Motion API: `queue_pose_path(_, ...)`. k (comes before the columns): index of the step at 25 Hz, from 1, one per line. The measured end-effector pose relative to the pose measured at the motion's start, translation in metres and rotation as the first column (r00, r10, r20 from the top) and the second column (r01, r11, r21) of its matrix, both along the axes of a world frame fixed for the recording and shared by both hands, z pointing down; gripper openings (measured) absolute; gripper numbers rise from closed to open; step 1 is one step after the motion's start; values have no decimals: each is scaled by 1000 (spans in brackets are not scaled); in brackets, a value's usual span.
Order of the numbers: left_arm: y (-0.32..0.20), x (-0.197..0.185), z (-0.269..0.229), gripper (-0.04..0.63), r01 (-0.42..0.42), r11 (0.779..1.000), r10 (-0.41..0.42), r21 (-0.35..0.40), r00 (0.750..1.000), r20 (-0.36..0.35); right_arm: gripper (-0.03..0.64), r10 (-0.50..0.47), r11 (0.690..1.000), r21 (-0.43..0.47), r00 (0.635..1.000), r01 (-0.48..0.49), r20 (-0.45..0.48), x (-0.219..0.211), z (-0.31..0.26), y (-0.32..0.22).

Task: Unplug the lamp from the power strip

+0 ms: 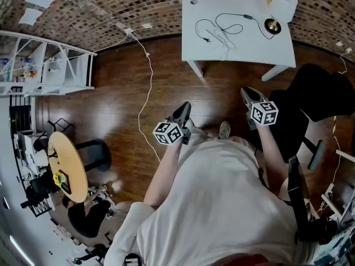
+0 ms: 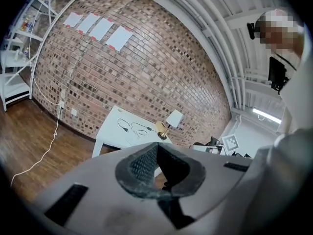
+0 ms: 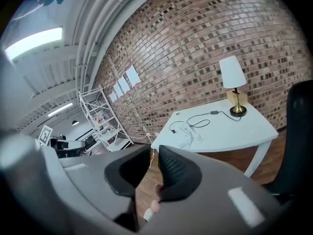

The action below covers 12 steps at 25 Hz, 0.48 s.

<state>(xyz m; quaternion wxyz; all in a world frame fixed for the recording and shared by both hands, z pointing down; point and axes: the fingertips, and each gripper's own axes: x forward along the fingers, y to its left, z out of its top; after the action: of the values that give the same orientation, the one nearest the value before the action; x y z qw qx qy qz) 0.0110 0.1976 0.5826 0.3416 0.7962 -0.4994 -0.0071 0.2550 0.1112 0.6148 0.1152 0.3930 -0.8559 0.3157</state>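
Note:
The lamp [image 1: 282, 7], with a white shade and a brass base, stands at the far right of the white table [image 1: 249, 51]. Its black cord [image 1: 227, 24] loops left across the top towards a tangle of white cable [image 1: 223, 42]. Whether the plug sits in a strip is too small to tell. Both grippers hang over the wooden floor well short of the table. My left gripper [image 1: 184, 108] [image 2: 157, 145] is shut with nothing in it. My right gripper [image 1: 248, 91] [image 3: 153, 153] is open by a narrow gap, also empty. The right gripper view shows the lamp [image 3: 231, 75] and the cord [image 3: 205, 119].
A black office chair [image 1: 319, 101] stands just right of my right arm, beside the table. A white cable [image 1: 147, 87] trails over the floor from a wall socket. A white shelf rack [image 1: 50, 65] lines the left wall, and a round wooden table [image 1: 69, 168] stands lower left.

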Motion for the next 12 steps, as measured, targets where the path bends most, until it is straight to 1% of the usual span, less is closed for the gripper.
queue_pose_path(4,-14,-12,-4,0,-8,1000,9,22,999,-32,44,7,999,34,1000,-7,20,-9,-19,-1)
queue_pose_path(5,-18,-18,-7,0,-13,1000,14,27,999,-36,28,9,999,48,1000,-10,27,-12,-27,-3)
queue_pose_path(6,-22,-24,-11,0,-18,999,19,32,999,-40,5,13,998,62,999,-15,34,-15,-35,-5)
queue_pose_path(9,-33,-47,-27,0,-39,997,42,65,998,-42,2,32,995,96,998,-36,50,-26,-61,-11)
queue_pose_path(12,-45,-76,-44,0,-46,994,51,100,998,-43,2,41,988,146,999,-45,29,-46,-84,-16)
